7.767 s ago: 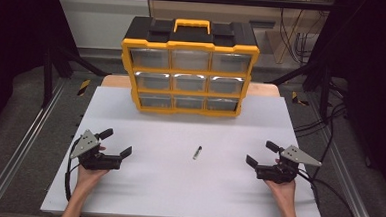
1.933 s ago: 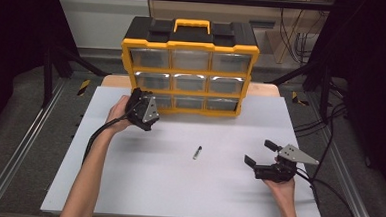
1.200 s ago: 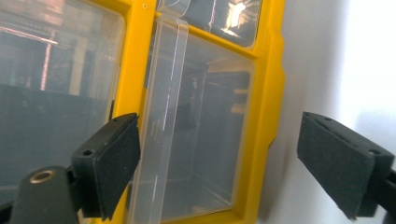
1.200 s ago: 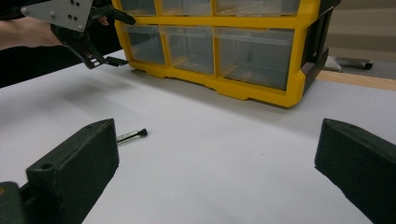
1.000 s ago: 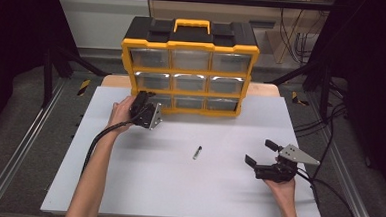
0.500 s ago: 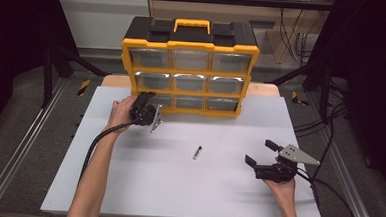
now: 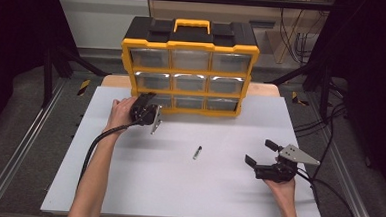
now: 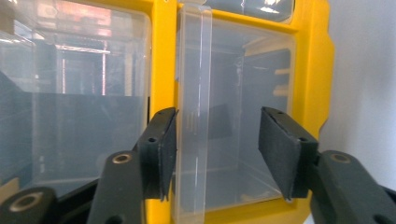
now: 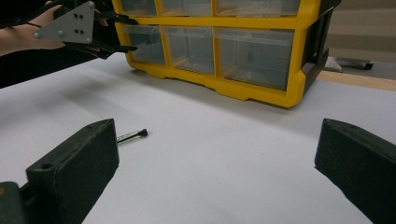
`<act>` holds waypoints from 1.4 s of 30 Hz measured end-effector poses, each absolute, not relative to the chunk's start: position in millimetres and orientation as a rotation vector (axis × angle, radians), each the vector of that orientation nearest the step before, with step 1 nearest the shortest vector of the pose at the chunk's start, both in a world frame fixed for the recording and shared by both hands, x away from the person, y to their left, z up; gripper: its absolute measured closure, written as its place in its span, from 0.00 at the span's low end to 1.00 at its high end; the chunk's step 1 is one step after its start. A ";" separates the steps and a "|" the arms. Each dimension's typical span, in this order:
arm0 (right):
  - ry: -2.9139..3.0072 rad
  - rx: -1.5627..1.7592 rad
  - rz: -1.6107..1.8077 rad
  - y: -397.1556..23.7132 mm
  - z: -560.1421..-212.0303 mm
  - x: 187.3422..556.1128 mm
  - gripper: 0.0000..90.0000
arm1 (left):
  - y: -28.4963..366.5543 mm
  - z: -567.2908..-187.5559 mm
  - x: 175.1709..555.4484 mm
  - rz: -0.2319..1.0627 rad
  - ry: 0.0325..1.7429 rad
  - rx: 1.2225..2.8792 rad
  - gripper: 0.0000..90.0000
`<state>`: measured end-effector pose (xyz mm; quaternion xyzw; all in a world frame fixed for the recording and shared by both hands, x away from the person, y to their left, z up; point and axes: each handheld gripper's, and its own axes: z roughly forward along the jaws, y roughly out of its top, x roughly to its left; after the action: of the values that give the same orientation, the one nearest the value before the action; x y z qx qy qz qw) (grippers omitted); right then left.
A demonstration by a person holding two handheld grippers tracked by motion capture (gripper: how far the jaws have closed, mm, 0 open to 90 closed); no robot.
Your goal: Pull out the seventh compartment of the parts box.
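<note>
Left tool half-open, closing round drawer handle

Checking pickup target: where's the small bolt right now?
High view: the bolt lies loose mid-table on the white mat, in front of the yellow drawer cabinet, between both hand-held grippers.

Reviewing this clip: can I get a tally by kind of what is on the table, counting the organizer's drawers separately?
Yellow drawer organizer: 1
Clear drawers: 9
Small bolt: 1
Handheld grippers, left gripper and right gripper: 2
Total: 13
</note>
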<state>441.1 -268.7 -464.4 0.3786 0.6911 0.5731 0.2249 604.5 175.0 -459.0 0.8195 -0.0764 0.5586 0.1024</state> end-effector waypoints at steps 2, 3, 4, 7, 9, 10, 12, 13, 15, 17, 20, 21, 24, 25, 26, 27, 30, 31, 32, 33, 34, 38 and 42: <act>1.906 1.043 1.580 -268.8 -464.3 441.1 0.00 | 174.8 -459.2 604.4 1.669 -0.237 2.414 0.58; 1.906 1.045 1.580 -268.8 -464.3 441.0 0.00 | 174.5 -459.1 604.1 1.678 -0.237 2.415 0.59; 1.906 1.045 1.580 -268.8 -464.3 441.0 0.00 | 174.4 -459.2 604.0 1.684 -0.240 2.413 0.59; 1.907 1.048 1.581 -268.7 -464.1 440.8 0.00 | 174.4 -459.0 604.0 1.707 -0.247 2.401 0.64; 1.907 1.048 1.580 -268.8 -464.1 440.8 0.00 | 174.3 -458.9 603.9 1.723 -0.251 2.395 0.68; 1.907 1.047 1.579 -268.8 -464.1 440.9 0.00 | 174.2 -458.9 603.9 1.733 -0.257 2.392 0.70; 1.906 1.048 1.581 -268.9 -463.9 440.7 0.00 | 173.9 -459.6 603.8 1.749 -0.264 2.383 0.73; 1.906 1.048 1.581 -268.9 -463.9 440.7 0.00 | 173.7 -460.1 603.6 1.759 -0.267 2.381 0.73; 1.906 1.049 1.582 -268.9 -463.9 440.7 0.00 | 173.4 -460.7 603.3 1.777 -0.274 2.377 0.76; 1.905 1.051 1.581 -268.9 -463.8 440.5 0.01 | 173.4 -461.0 603.3 1.791 -0.282 2.369 0.79; 1.907 1.050 1.582 -268.9 -463.8 440.6 0.00 | 173.3 -460.8 603.4 1.804 -0.285 2.363 0.81; 1.905 1.047 1.581 -268.9 -464.0 441.0 0.00 | 173.2 -460.6 603.3 1.812 -0.289 2.360 0.82; 1.907 1.048 1.580 -268.9 -463.9 440.7 0.00 | 173.0 -461.4 603.2 1.822 -0.296 2.357 0.83; 1.906 1.049 1.581 -268.9 -463.9 440.8 0.00 | 172.8 -461.7 603.0 1.829 -0.300 2.357 0.83; 1.906 1.049 1.581 -269.0 -463.8 440.7 0.00 | 172.7 -462.2 603.0 1.835 -0.306 2.355 0.83; 1.906 1.049 1.582 -269.0 -463.8 440.7 0.00 | 172.6 -462.5 602.9 1.839 -0.309 2.354 0.83; 1.906 1.049 1.580 -268.8 -464.1 441.0 0.00 | 172.7 -462.6 602.7 1.844 -0.317 2.356 0.84; 1.906 1.049 1.580 -268.8 -464.1 441.0 0.00 | 172.4 -462.8 602.6 1.849 -0.318 2.356 0.84; 1.906 1.047 1.581 -268.8 -464.1 441.0 0.00 | 172.3 -462.9 602.5 1.850 -0.317 2.356 0.84; 1.906 1.048 1.580 -268.9 -464.1 441.1 0.00 | 172.1 -462.9 602.5 1.850 -0.315 2.357 0.84; 1.906 1.048 1.580 -268.9 -464.1 441.1 0.00 | 171.9 -462.9 602.4 1.852 -0.315 2.358 0.84; 1.907 1.048 1.579 -268.9 -464.0 441.0 0.00 | 171.4 -462.9 601.5 1.856 -0.312 2.359 0.85; 1.909 1.053 1.581 -268.7 -464.0 440.9 0.00 | 171.0 -462.5 600.1 1.863 -0.322 2.359 0.85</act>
<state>440.9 -268.7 -464.0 0.3812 0.6910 0.5724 0.2225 600.1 171.0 -462.5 0.7790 -0.1062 0.6152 0.0589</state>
